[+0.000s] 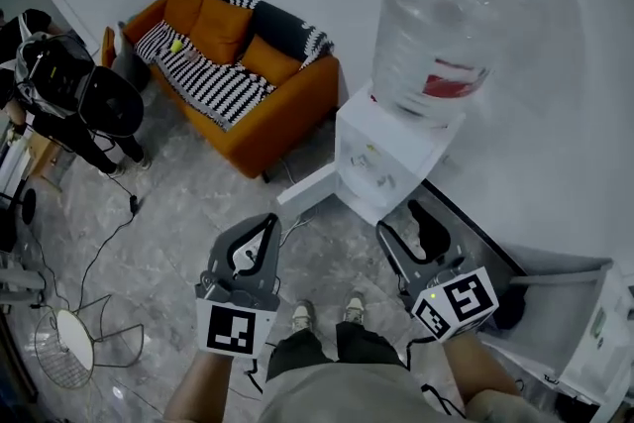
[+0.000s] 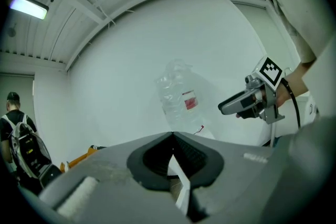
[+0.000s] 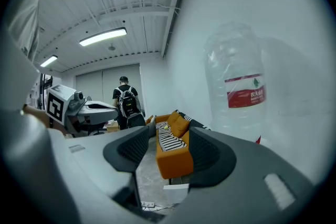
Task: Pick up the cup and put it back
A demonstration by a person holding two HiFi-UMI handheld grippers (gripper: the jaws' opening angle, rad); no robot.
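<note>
No cup shows in any view. My left gripper (image 1: 269, 221) is held low in front of the person's feet, its jaws meeting at the tips with nothing between them (image 2: 172, 135). My right gripper (image 1: 399, 218) hangs beside it on the right, jaws apart and empty (image 3: 169, 136). Both point toward the white water dispenser (image 1: 381, 163), which carries a large clear bottle (image 1: 446, 25) with a red label. A white panel (image 1: 309, 193) juts out at the dispenser's foot. Each gripper also appears in the other's view: the right gripper (image 2: 247, 102) and the left gripper (image 3: 89, 110).
An orange sofa (image 1: 248, 84) with a striped throw stands along the wall at the left. A person with a backpack (image 1: 69, 94) is at the far left. A wire stool (image 1: 64, 342) and a cable lie on the grey floor. A white shelf unit (image 1: 594, 332) stands at the right.
</note>
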